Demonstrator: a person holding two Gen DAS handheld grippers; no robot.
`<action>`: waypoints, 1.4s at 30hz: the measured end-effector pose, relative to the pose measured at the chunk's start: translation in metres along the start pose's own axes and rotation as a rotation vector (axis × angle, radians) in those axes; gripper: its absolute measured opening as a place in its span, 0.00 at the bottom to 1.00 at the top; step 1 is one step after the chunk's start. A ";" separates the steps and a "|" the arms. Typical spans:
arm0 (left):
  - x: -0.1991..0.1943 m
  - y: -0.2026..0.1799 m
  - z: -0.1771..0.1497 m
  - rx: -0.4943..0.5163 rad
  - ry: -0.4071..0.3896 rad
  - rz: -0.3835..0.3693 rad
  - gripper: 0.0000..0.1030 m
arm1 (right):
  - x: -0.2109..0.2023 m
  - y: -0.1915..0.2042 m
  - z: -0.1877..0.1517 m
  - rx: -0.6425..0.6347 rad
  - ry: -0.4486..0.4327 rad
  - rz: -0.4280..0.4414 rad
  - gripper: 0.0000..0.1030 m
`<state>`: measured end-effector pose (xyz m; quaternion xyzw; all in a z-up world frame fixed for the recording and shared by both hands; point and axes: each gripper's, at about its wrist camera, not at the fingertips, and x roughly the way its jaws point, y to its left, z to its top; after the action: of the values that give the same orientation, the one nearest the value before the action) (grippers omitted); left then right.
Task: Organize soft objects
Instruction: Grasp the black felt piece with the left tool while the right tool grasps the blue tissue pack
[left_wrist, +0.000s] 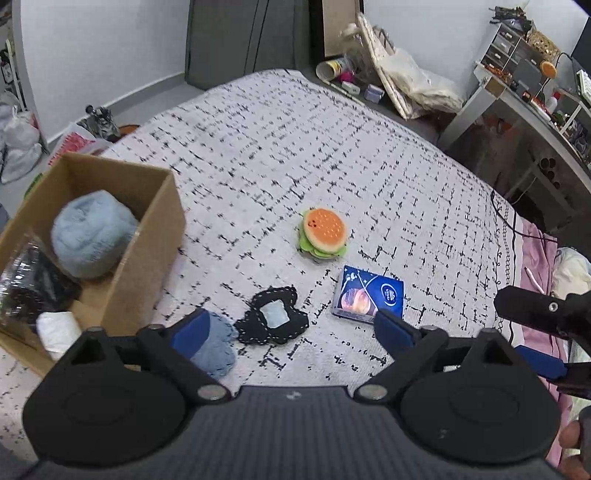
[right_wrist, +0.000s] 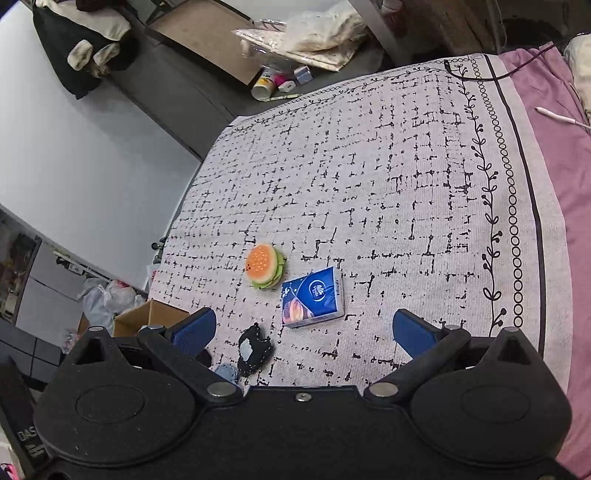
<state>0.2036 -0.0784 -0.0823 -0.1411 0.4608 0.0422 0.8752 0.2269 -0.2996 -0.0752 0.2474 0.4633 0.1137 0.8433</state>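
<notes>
On the patterned bedspread (left_wrist: 295, 147) lie a plush burger (left_wrist: 324, 232), a blue tissue pack (left_wrist: 367, 295), a black fabric piece with a pale patch (left_wrist: 271, 320) and a light blue knitted item (left_wrist: 218, 347). A cardboard box (left_wrist: 144, 258) at the left holds a fluffy blue ball (left_wrist: 92, 234), a black item and a white one. My left gripper (left_wrist: 291, 328) is open and empty above the black piece. My right gripper (right_wrist: 304, 328) is open and empty; the burger (right_wrist: 264, 267), tissue pack (right_wrist: 312, 297) and black piece (right_wrist: 255, 349) lie ahead of it.
The right gripper's fingers (left_wrist: 539, 358) show at the right edge of the left wrist view. A pink sheet (right_wrist: 561, 184) borders the bedspread on the right. Clutter, bags (left_wrist: 413, 85) and a desk (left_wrist: 524, 96) stand beyond the bed.
</notes>
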 end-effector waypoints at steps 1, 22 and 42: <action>0.005 0.000 0.001 -0.003 0.008 -0.002 0.87 | 0.003 0.000 0.000 -0.001 0.005 -0.005 1.00; 0.101 0.017 0.008 -0.057 0.156 0.044 0.73 | 0.069 -0.008 0.012 0.030 0.061 -0.050 1.00; 0.111 0.036 0.030 -0.133 0.151 -0.013 0.32 | 0.129 0.025 0.007 -0.120 0.086 -0.148 1.00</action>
<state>0.2839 -0.0420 -0.1644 -0.2046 0.5208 0.0561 0.8269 0.3039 -0.2260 -0.1525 0.1562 0.5086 0.0892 0.8420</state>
